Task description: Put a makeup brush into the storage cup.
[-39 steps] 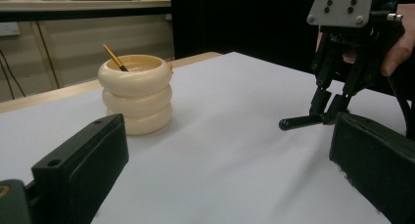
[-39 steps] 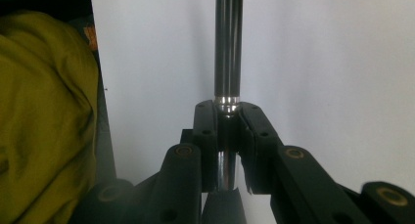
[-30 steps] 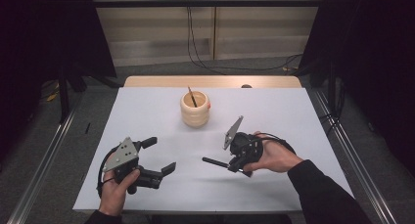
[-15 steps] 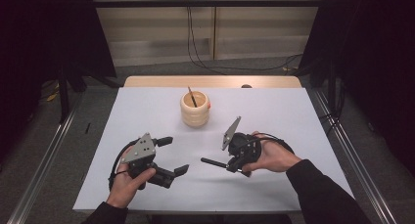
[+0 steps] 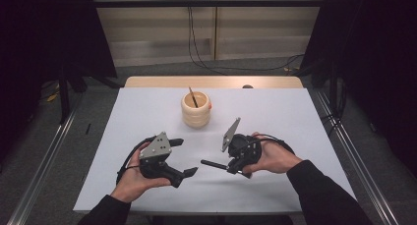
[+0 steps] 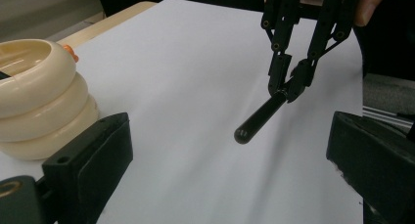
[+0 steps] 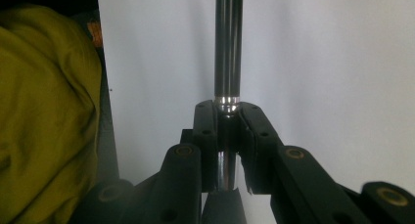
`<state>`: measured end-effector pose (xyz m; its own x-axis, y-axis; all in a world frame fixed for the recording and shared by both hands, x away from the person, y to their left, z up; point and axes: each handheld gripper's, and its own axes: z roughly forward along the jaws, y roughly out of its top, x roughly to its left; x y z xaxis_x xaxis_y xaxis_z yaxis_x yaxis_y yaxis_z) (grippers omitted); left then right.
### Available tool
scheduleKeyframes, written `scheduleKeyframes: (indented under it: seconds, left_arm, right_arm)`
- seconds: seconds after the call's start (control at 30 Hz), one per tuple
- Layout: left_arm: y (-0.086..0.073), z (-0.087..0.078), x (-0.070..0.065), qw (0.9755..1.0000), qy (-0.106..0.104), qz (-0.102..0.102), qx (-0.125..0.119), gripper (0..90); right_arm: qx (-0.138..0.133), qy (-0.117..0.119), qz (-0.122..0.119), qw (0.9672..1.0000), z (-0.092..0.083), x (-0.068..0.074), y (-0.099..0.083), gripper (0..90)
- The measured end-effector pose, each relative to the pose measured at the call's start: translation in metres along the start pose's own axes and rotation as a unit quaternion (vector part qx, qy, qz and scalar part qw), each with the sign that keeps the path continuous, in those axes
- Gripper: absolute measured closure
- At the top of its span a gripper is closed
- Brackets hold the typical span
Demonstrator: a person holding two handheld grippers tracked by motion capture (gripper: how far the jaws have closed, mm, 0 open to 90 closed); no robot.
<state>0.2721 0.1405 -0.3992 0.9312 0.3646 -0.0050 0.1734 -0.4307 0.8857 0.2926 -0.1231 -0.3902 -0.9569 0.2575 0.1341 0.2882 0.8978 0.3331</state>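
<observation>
Facing each other across the white table (image 5: pixel 147 112), two hand-held grippers stood near but apart at its near edge. At left, the left gripper (image 5: pixel 183 157) lay with its jaws spread wide and nothing between them, aimed toward three o'clock. At right, the right gripper (image 5: pixel 235 167) was clamped on one end of a slim black cylindrical rod with a silver collar (image 5: pixel 215 164), whose long axis ran level from three o'clock to nine, its rounded free end (image 6: pixel 242 134) pointing straight at the left gripper's open jaws. A cream ribbed wooden pot (image 5: pixel 196 109) with a thin stick (image 5: pixel 193 97) in it stood at twelve o'clock, behind both. Any handover seemed to turn on that line: rod tip and open jaws nearly in line, the left hand (image 5: pixel 133 183) the nearer taker.
</observation>
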Motion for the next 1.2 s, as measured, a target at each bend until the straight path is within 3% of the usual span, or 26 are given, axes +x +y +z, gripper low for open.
scheduleKeyframes:
  seconds: [0.13,0.33,0.5,0.6,0.67,0.83,0.93,1.0,1.1,1.17,1.2]
  left_arm:
    - [0.003,0.004,0.0,0.9998,0.005,0.009,0.019,4.4]
    - [0.01,0.012,-0.001,0.9984,-0.02,0.024,0.047,6.1]
    - [0.014,0.02,-0.002,0.9971,-0.027,0.036,0.061,10.0]
    - [0.018,0.023,-0.002,0.995,-0.029,0.045,0.084,12.5]
    - [0.02,0.025,-0.002,0.994,-0.036,0.038,0.096,14.9]
    - [0.023,0.031,-0.003,0.9886,-0.053,0.058,0.129,24.3]
    - [0.024,0.039,-0.005,0.9831,-0.059,0.072,0.158,27.0]
    - [0.025,0.043,-0.006,0.9785,-0.071,0.067,0.182,30.6]
    - [0.028,0.048,-0.007,0.9747,-0.082,0.072,0.195,30.8]
    - [0.029,0.051,-0.006,0.9736,-0.084,0.069,0.201,32.5]
    - [0.03,0.051,-0.006,0.9712,-0.084,0.076,0.21,34.3]
  right_arm:
    - [0.001,-0.002,-0.004,1.0,0.001,0.001,0.002,78.8]
    - [0.006,0.0,-0.006,1.0,0.002,0.003,0.006,78.8]
    - [0.006,0.001,-0.012,0.9999,0.003,0.003,0.007,78.7]
    - [0.007,0.001,-0.018,0.9998,0.003,0.003,0.008,78.8]
    - [0.006,0.0,-0.017,0.9998,0.003,0.004,0.009,78.8]
    - [0.011,0.001,-0.021,0.9997,0.004,0.004,0.01,78.7]
    - [0.01,0.002,-0.032,0.9994,0.005,0.003,0.011,78.8]
    - [0.012,0.002,-0.027,0.9995,0.005,0.005,0.012,78.8]
    - [0.015,0.001,-0.03,0.9994,0.005,0.005,0.013,78.8]
    - [0.012,0.001,-0.035,0.9993,0.006,0.005,0.014,78.7]
    - [0.012,0.003,-0.038,0.9992,0.006,0.005,0.014,78.7]
